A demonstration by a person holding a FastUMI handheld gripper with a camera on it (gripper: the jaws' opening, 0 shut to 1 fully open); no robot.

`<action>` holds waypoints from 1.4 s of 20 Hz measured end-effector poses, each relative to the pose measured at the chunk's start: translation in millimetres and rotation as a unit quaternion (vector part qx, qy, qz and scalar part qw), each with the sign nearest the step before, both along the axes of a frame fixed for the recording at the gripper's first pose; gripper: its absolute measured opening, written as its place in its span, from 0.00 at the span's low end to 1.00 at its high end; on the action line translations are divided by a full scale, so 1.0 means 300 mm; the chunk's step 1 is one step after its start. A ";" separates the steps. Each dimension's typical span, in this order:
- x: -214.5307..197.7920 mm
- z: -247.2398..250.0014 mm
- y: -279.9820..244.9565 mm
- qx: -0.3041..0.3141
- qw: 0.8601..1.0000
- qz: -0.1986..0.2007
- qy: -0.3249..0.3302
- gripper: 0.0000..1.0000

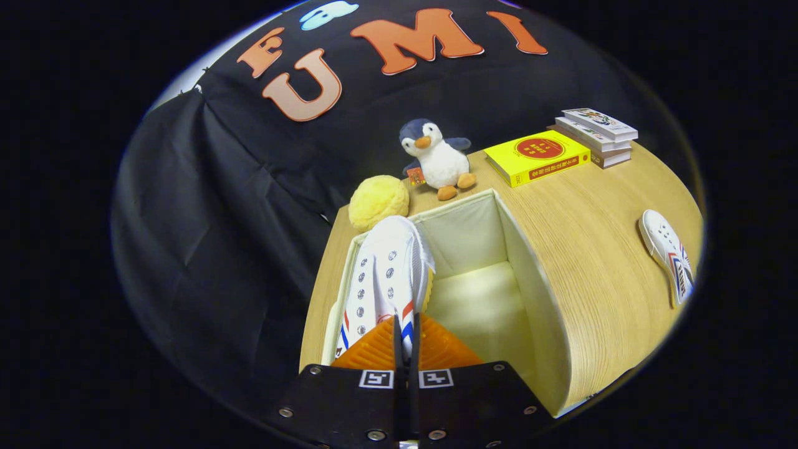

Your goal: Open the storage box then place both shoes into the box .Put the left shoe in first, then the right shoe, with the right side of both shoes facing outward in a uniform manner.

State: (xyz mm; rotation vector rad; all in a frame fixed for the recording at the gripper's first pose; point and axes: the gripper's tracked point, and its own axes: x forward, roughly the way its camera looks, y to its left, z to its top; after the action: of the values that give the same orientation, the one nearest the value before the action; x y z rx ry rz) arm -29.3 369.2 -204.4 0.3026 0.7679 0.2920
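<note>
Held shoe: white canvas lace-up shoe with red and blue side stripes point(388, 274), pinched near its heel end, toe pointing away from the fingers, hanging over the left side of the box.
Tool state: gripper point(406, 340) drawn narrow, both fingers pressed on the thin canvas of the shoe's rear, almost no gap between them.
Container: open-topped cream fabric storage box point(530, 274), lid or flap not visible, pale floor bare on its right half.
Second shoe: matching white canvas shoe point(668, 255), lying on its side on the light wooden tabletop point(592, 237), well apart from the box to its right.
Step in hand: judged as lowering the first shoe into the box along its left wall.
How to do it well: keep the shoe parallel to the left wall and close to it, so the free half stays wide enough for the second shoe. Lower until the sole bears on the floor before parting the fingers. Check that the intended side faces outward, since the grip hides part of the striping.
Risk: a thin pinch may let the shoe pivot and tip toe-down.
Surroundings: yellow fuzzy ball point(378, 201) and grey-white plush penguin point(436, 159) just beyond the box; yellow book point(536, 157) and stack of books point(597, 136) farther back.
</note>
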 end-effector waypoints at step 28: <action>0.165 0.183 -0.954 -0.053 0.991 -0.106 -0.065 0.99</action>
State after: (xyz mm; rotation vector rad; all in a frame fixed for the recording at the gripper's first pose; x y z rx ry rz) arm 20.1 82.9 -149.5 0.2594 0.6140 0.0700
